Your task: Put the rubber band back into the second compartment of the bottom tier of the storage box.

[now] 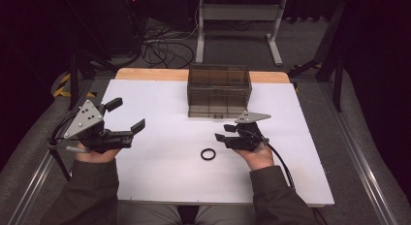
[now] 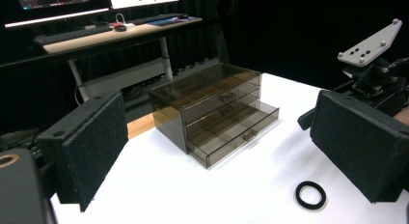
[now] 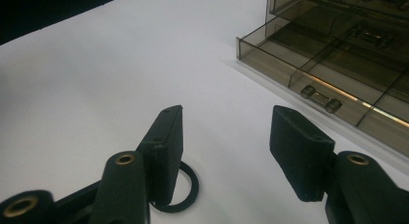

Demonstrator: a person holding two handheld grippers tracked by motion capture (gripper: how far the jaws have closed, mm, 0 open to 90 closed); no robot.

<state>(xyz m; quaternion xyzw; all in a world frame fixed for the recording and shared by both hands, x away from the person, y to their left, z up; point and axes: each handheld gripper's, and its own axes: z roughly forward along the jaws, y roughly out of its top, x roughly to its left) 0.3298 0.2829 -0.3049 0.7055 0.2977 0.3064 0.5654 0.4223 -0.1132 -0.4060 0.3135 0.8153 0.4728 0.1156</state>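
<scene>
A smoky see-through drawer box [image 1: 219, 91] stands at the back middle of the white table [image 1: 160, 181]. Its bottom drawer [image 3: 333, 84] is pulled out a little. A black ring [image 1: 208, 154] lies flat on the table in front of the box. My left gripper [image 1: 128, 114] hovers open at the left with nothing between its jaws; the box [image 2: 212, 108] and the ring [image 2: 310, 194] lie ahead of it. My right gripper [image 1: 224, 133] is open just right of the ring. One of its fingers [image 3: 166, 151] hides part of the ring [image 3: 190, 188].
A wooden strip [image 1: 145, 73] edges the table at the back. Beyond it stand a white desk frame [image 1: 237, 21] and loose cables [image 1: 160, 45] on the floor. A desk with monitors [image 2: 96, 26] stands behind the box.
</scene>
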